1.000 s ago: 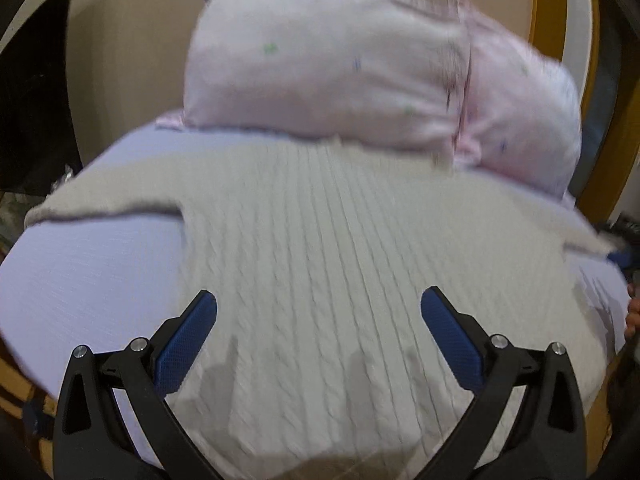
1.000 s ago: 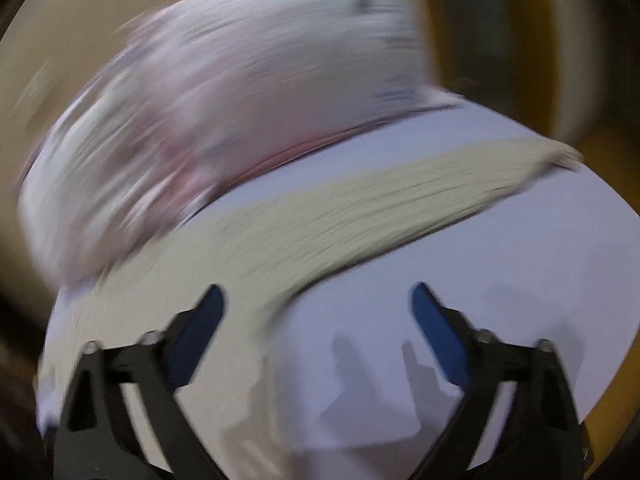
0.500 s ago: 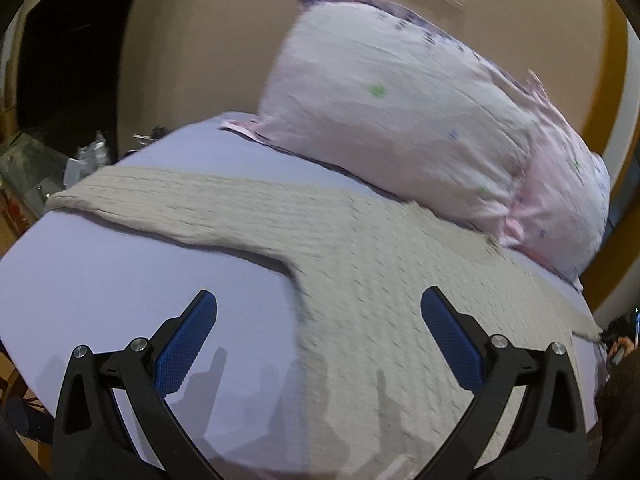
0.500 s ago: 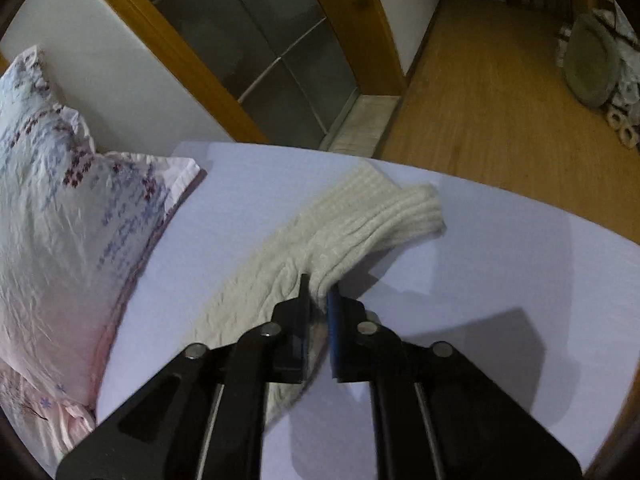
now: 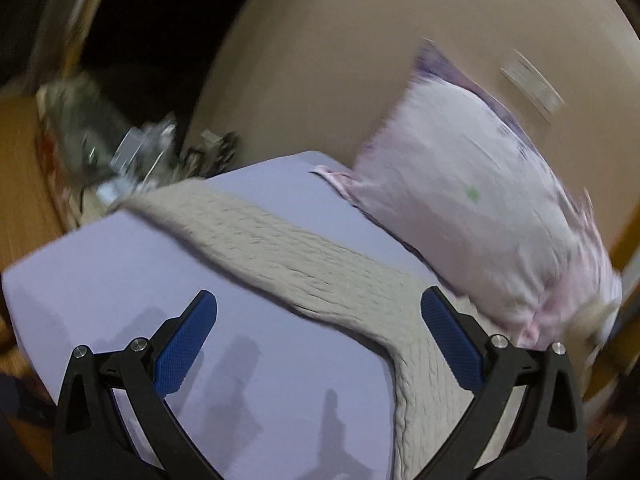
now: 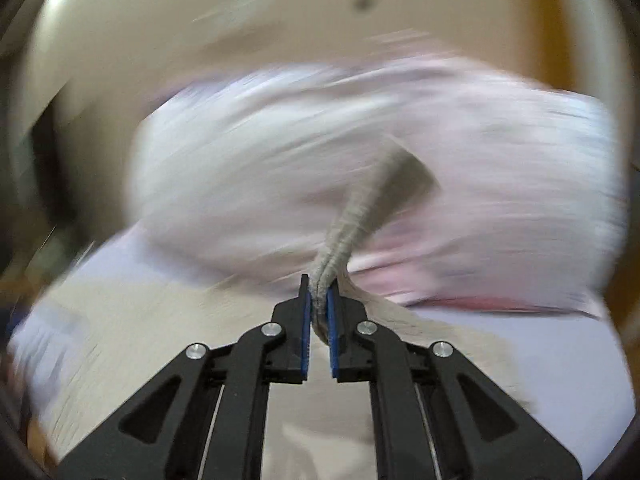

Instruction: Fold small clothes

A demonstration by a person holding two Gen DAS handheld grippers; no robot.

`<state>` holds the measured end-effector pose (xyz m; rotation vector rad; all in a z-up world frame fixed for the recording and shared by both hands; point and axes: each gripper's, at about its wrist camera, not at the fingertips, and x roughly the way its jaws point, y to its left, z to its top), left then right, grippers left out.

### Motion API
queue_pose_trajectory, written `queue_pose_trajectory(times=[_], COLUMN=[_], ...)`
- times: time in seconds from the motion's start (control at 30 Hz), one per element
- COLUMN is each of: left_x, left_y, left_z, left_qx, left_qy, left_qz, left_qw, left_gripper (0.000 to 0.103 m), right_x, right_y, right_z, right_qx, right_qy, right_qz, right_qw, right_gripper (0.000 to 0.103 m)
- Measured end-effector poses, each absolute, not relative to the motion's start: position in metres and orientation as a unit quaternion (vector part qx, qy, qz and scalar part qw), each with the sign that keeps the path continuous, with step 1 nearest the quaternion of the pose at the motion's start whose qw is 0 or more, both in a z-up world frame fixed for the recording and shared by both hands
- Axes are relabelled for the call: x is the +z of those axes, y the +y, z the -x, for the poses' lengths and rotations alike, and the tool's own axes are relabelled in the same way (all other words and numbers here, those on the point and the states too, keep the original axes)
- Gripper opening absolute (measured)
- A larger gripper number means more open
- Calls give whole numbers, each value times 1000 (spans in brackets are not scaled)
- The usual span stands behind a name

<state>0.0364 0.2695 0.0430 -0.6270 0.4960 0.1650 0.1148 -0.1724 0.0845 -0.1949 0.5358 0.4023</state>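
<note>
The right claw pinches a sleeve of the sweater, lifting it before the pillow, while the left claw hangs spread above the other sleeve on the bed.

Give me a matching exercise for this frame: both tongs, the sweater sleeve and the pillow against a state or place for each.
Things:
1. left tongs
2. right tongs
3. cream knit sleeve
4. pink pillow

States or places:
A. leaning on the beige headboard
B. open, holding nothing
C. stretched flat across the lavender sheet
D. shut on bunched knit fabric

Pairs: 1-B, 2-D, 3-C, 4-A
</note>
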Motion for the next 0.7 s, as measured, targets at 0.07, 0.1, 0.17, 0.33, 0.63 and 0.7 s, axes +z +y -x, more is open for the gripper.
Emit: queue_pose_trajectory(times=[0.07,0.1,0.17,0.33,0.63,0.7], left_x=[37,33,28,9,2,8], left_y=[283,291,304,345,390,388], left_z=[-41,-46,-54,-73,-104,-113], left_qx=[89,90,87,117,172,197], left_qy=[247,254,265,273,296,319], left_qz=[331,346,369,440,455,425], left_qw=[906,898,887,847,822,824], left_gripper=[102,102,102,95,29,9], right_x=[48,41,45,80,76,76], right_y=[-118,-108,-110,-185,-284,-293], right_z=[-112,-106,-99,-78,-85,-83], right_qx=[244,250,250,199,128,125], right_qy=[321,324,304,256,261,256], right_qz=[141,149,139,67,-1,-10], right_qw=[904,900,909,944,957,959], right_gripper=[29,34,50,81,83,84])
